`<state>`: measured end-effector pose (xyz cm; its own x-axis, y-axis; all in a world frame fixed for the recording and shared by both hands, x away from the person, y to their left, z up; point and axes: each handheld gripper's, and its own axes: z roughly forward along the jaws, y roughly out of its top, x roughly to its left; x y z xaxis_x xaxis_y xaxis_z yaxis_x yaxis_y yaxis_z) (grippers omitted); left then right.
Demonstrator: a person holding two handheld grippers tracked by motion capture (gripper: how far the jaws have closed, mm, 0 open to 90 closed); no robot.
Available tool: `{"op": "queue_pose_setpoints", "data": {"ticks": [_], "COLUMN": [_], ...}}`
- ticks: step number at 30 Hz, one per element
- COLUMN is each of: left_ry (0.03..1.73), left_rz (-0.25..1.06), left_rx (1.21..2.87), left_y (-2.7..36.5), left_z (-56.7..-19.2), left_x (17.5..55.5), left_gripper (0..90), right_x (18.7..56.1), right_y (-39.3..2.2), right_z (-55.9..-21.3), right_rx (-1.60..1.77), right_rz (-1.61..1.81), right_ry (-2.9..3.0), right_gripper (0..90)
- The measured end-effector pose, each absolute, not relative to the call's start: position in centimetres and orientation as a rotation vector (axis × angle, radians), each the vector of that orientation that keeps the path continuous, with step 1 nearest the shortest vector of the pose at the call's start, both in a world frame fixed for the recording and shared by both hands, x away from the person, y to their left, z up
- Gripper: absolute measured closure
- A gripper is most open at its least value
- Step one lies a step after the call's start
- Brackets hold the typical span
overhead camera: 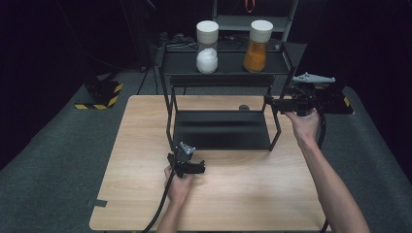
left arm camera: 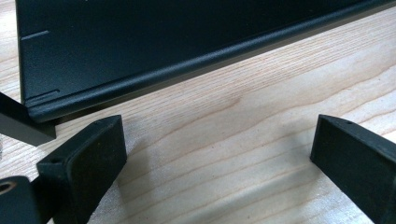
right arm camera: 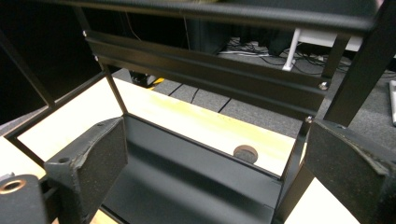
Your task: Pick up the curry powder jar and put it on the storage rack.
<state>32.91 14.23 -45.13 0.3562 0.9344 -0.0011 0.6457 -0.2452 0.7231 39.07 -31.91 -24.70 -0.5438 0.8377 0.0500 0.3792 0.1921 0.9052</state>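
A matte black metal rack (overhead camera: 221, 97) of thin square bars stood on the pale wood-grain bench (overhead camera: 243, 194). The right claw (overhead camera: 273, 103) was at its right front post, apparently not touching, jaws spread. The left claw (overhead camera: 197, 167) rested near the lower shelf (left arm camera: 140, 42), spread and empty.

looks like a recording lab here: black drapes all round, grey carpet (overhead camera: 53, 160), cables (right arm camera: 243, 46) snaking on the floor behind, hazard-striped tape (overhead camera: 99, 104), one bare wooden tabletop (overhead camera: 243, 194) with a black metal rack (overhead camera: 221, 80).
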Motion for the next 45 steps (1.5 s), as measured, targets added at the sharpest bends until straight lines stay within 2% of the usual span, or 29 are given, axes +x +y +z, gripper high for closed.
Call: {"op": "queue_pose_setpoints", "data": {"ticks": [45], "left_ry": [1.369], "left_rz": [0.584], "left_rx": [1.986], "left_y": [14.2], "left_z": [-45.1], "left_x": [32.9], "left_gripper": [3.3], "right_x": [38.9], "right_y": [-31.4], "right_z": [-33.0], "right_rx": [1.244], "right_rz": [1.235], "right_ry": [2.095], "right_gripper": [5.8]}}
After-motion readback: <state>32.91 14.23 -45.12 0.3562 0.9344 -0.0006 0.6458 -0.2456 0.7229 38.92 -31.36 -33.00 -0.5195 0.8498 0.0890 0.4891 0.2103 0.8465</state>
